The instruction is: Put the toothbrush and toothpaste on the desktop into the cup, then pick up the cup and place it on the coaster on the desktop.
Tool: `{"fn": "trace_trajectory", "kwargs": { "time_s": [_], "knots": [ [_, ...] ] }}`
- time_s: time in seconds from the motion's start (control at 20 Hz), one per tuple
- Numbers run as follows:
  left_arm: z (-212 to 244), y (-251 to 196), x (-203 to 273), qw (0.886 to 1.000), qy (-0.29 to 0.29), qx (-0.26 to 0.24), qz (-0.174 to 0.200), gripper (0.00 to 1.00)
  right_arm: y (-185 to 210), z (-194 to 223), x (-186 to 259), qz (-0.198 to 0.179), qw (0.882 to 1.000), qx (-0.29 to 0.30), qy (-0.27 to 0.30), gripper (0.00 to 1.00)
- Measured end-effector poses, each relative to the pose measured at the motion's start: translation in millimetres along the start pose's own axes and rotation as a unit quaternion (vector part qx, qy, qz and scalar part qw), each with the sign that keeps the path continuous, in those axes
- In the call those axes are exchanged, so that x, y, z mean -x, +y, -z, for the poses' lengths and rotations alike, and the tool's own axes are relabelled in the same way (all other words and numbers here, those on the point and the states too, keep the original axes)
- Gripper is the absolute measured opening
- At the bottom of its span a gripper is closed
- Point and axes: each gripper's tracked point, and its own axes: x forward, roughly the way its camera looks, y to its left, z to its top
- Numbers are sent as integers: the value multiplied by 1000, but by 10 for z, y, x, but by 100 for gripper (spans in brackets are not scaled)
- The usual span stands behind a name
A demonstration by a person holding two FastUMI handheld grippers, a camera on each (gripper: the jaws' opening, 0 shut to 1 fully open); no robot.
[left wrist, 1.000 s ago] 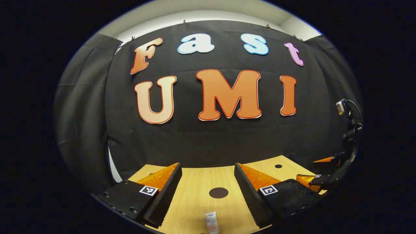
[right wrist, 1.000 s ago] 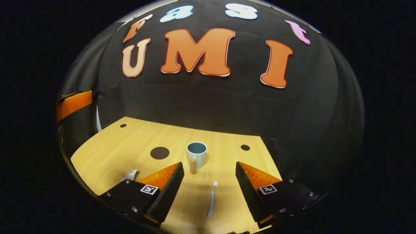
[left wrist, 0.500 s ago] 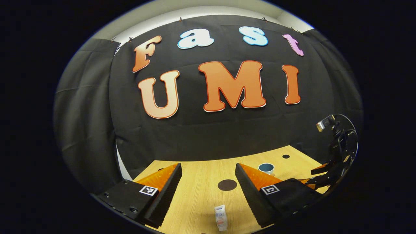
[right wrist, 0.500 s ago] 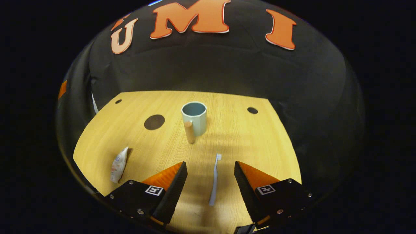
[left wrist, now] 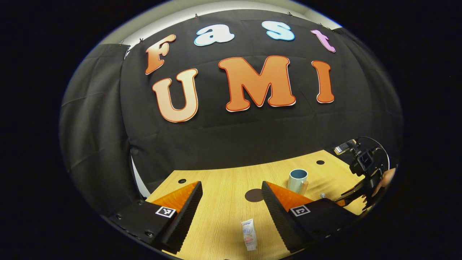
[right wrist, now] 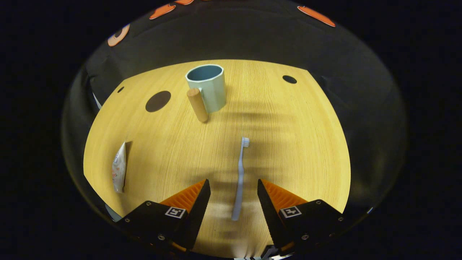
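Presently, in the left gripper view, the left tongs (left wrist: 231, 213) are seen spread wide above the wooden surface (left wrist: 216, 187), with nothing between the fingers. A toothpaste tube (left wrist: 249, 234) is observed lying flat on the surface in the gap, nearer the right-hand finger and apart from it. Beyond it, a dark round coaster (left wrist: 253, 195) is noted flat on the surface. Further right, a pale blue cup (left wrist: 297, 180) with a wooden handle is recorded upright, apart from the coaster. At the far right edge, the right tongs (left wrist: 346, 198) are seen low over the surface, held by a hand (left wrist: 384, 178); from this view it cannot be told how they stand.

In the right gripper view, the toothpaste tube (right wrist: 119, 168) is found at the left edge of the surface (right wrist: 296, 144), well apart from the rest. The coaster (right wrist: 158, 101) is seen bare, to the left of the cup (right wrist: 206, 86), which stands upright with its handle turned toward the camera. The toothbrush (right wrist: 240, 178) is noted lying flat, bristle end pointing toward the cup. Its handle end lies between the fingers of the right tongs (right wrist: 231, 202), which are parted wide and touch nothing.
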Motion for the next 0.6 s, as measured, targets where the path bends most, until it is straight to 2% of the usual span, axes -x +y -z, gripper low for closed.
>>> {"fn": "trace_trajectory", "kwargs": {
  "time_s": [0.05,0.4,0.55,0.6],
  "knots": [
    [50,-2,-10,1000,6,-2,1,99,-4,28,-61,1,1000,-1,16,80],
    [206,54,-111,999,39,1,8,99,-32,166,-350,11,996,-13,87,60],
    [265,24,-187,998,53,2,21,99,28,202,-412,-5,992,-53,115,54],
    [301,10,-217,998,60,2,26,99,14,186,-429,-2,991,-63,118,47]
  ]
}}
